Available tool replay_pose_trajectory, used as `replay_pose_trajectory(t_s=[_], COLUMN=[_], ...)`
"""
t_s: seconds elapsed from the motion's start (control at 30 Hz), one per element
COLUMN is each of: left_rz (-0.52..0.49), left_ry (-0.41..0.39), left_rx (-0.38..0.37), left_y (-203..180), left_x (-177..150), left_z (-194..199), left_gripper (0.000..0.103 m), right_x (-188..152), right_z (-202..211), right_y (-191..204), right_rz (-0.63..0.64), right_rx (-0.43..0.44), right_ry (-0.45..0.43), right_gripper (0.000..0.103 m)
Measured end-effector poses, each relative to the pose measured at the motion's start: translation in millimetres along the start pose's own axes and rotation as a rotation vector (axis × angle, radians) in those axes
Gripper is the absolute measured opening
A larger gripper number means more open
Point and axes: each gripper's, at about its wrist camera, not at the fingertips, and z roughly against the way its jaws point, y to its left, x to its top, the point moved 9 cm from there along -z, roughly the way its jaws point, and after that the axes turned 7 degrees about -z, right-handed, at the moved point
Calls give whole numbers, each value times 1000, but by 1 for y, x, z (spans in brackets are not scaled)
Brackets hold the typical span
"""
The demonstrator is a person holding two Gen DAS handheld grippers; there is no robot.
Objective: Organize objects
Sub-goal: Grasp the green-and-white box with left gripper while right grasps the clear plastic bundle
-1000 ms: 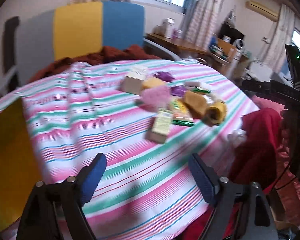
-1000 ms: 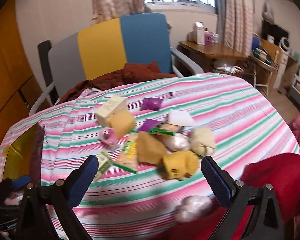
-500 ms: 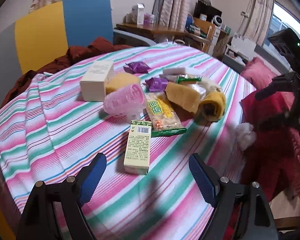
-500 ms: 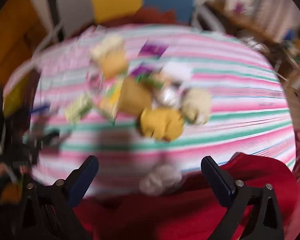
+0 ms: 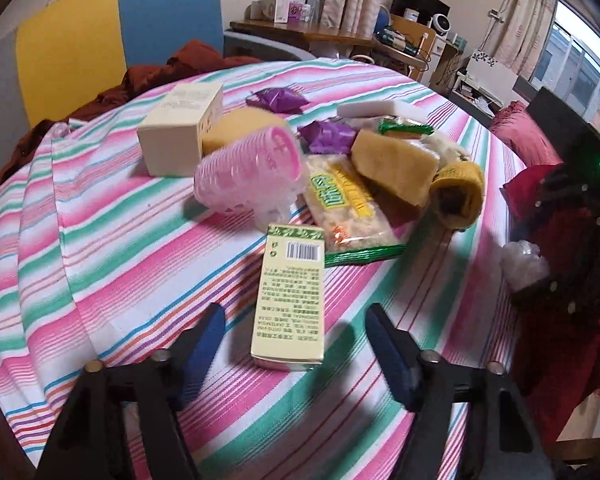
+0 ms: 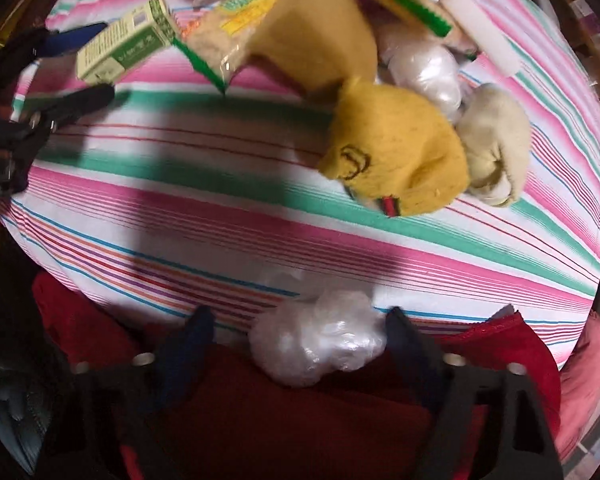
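Note:
A cream and green carton (image 5: 290,296) lies flat on the striped tablecloth (image 5: 100,240). Its near end sits between the blue pads of my left gripper (image 5: 296,354), whose jaws are closing and stand clear of both its sides. In the right wrist view the same carton (image 6: 120,48) shows at the upper left with the left gripper around it. My right gripper (image 6: 300,338) points straight down over a crumpled clear plastic bundle (image 6: 320,340) at the table's near edge. Its jaws are closing with the bundle between them, and a gap remains on the left side.
A pile sits mid-table: pink hair roller (image 5: 248,172), cream box (image 5: 180,132), snack packet (image 5: 340,204), tan sponge (image 5: 396,164), yellow sock roll (image 6: 396,156), cream sock roll (image 6: 492,140), purple wrappers (image 5: 328,136). Red cloth (image 6: 300,420) lies below the table edge. A chair (image 5: 120,28) stands behind.
The left gripper came forward and down until the carton lay between its fingers, and its jaws narrowed. The right gripper tipped downward and sank over the plastic bundle, jaws narrowing too.

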Motion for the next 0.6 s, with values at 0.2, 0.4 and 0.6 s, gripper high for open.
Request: replay_pose_trajectory(t_s=[0.2,0.4,0.6], left_rz=[4,22,70], left_ry=[-6,-27,-53], left_rx=[22,-3,11], left_y=[3,4,8], left_x=[-2,-6,-19], left_z=[-1,6,19], left_gripper=[56,31,31], right_x=[-8,-16,-24], right_z=[1,12,26], right_y=[-5,-11,-1], right_rz=[-19,-91,-108], right_rx=[12,68,67], right_ry=[-48,-162,-282], right_gripper=[66,65,65])
